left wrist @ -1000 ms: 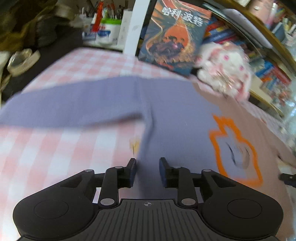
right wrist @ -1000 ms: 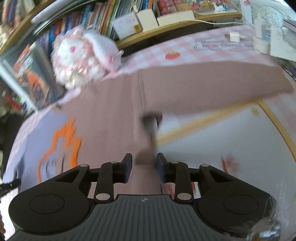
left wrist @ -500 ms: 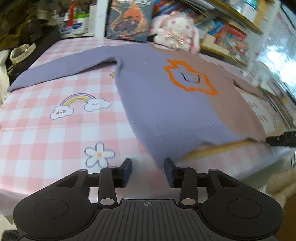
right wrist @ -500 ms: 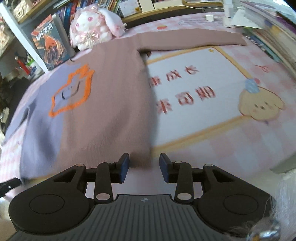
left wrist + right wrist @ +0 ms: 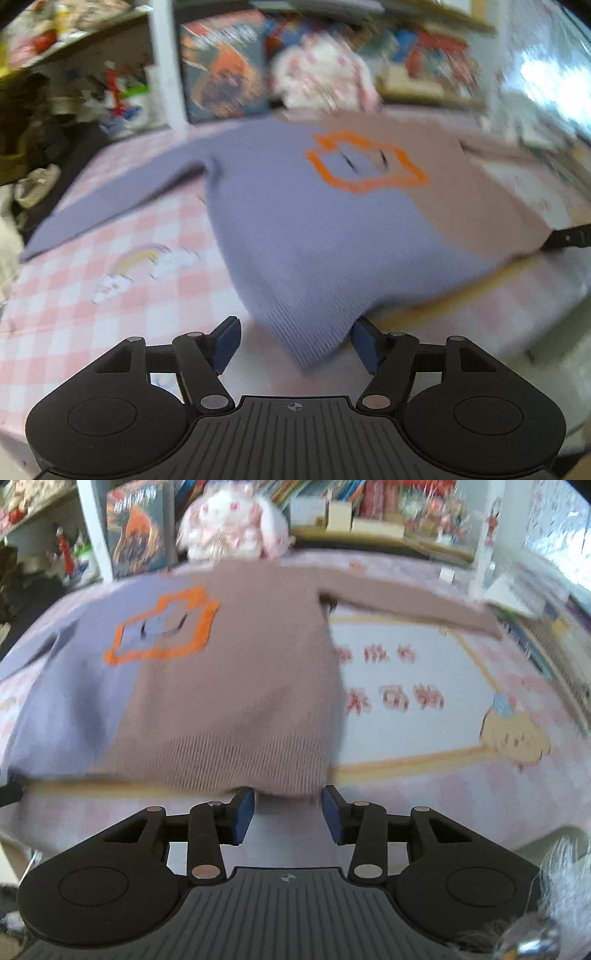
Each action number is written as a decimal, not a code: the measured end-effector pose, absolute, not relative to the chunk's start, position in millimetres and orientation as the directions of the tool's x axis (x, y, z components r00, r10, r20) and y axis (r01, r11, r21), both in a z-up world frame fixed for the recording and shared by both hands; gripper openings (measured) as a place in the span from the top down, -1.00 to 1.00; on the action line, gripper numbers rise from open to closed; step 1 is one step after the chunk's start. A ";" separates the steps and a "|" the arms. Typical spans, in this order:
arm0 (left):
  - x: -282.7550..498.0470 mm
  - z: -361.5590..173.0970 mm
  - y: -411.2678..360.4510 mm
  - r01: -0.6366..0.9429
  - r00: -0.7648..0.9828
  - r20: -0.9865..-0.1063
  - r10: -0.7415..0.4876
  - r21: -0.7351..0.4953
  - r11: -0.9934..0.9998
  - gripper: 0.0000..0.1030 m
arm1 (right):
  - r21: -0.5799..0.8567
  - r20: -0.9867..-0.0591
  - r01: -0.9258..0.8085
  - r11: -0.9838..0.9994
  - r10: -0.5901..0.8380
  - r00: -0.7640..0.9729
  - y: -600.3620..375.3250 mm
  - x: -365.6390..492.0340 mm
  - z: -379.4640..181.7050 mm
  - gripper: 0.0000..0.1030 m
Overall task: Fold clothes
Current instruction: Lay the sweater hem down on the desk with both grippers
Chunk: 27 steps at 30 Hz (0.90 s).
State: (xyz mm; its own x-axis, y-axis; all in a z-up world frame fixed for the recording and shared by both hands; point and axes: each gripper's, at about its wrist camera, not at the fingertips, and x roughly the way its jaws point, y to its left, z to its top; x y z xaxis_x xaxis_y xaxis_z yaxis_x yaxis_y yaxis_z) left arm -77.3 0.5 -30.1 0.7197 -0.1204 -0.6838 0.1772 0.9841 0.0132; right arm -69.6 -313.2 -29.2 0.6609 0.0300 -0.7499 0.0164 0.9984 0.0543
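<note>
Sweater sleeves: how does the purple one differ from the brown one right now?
Colour: the purple sleeve continues the purple half of the sweater; the brown sleeve continues its brown half.
Ground: the purple sleeve lies on pink checked cloth above a rainbow print; the brown sleeve runs along the top border of a pale lettered panel.
Shared: both lie flat, spread outward, not yet folded in.

Motion-blurred shelf books (image 5: 436, 62) and plush toy (image 5: 325, 81) behind the sweater (image 5: 303, 206)

Ribbed knit sweater (image 5: 332, 229) on smooth printed tablecloth (image 5: 92, 295); matt black plastic claw (image 5: 295, 345).
</note>
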 end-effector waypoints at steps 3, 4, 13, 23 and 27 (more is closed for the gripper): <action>-77.3 -22.3 8.6 0.110 0.760 -0.643 -0.093 -0.014 0.994 -0.30 | 0.099 -0.693 0.025 0.995 0.051 0.719 -323.1 -62.9 -15.5 0.27; -76.4 -22.3 8.8 0.087 0.761 -0.645 -0.075 -0.014 0.996 -0.30 | 0.095 -0.689 0.016 0.995 0.054 0.723 -325.1 -59.1 -14.4 0.27; -76.0 -40.6 6.1 0.012 0.713 -0.700 -0.036 -0.040 0.999 0.85 | 0.128 -0.761 0.047 0.991 0.068 0.645 -342.0 -54.3 -43.7 0.75; -82.2 35.1 9.6 0.077 0.827 -0.560 -0.042 0.040 0.996 0.98 | 0.264 -0.579 -0.022 0.964 0.176 0.796 -375.2 -55.3 30.4 0.96; -90.5 -24.4 2.7 0.079 0.702 -0.711 -0.025 0.043 0.996 0.97 | 0.242 -0.717 0.000 0.970 0.179 0.674 -376.3 -62.9 -7.9 0.96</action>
State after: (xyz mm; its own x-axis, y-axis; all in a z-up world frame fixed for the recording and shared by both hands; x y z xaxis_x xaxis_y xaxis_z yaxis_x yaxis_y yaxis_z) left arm -90.5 2.7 -24.4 0.7023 -0.0248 -0.7115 0.0790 0.9959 0.0433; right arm -62.9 -376.3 -7.9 0.6742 0.1787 -0.7166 0.0002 0.9703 0.2421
